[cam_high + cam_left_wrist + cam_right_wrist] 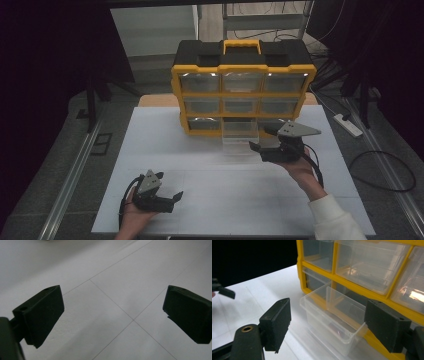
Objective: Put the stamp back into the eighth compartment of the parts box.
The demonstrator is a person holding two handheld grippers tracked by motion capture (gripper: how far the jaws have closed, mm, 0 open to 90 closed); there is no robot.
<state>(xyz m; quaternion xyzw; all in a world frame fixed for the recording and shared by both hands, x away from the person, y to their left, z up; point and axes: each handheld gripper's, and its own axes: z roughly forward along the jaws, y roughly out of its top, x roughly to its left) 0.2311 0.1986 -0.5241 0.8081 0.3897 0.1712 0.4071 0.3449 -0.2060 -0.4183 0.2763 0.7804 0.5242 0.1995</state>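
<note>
Careful, your right gripper (325, 325), jaws spread beside the pulled-out drawer (332, 315), could knock it free; left gripper (112, 315) idles spread.

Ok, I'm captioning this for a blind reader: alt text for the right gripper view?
A clear plastic drawer, pulled out of a yellow-framed organizer, sits just ahead of the open right gripper, whose black jaws stand wide apart. The organizer rests on a white table.

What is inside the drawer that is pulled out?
The pulled-out clear drawer of the yellow organizer holds something small and reddish near its front; the blur hides what it is.
</note>
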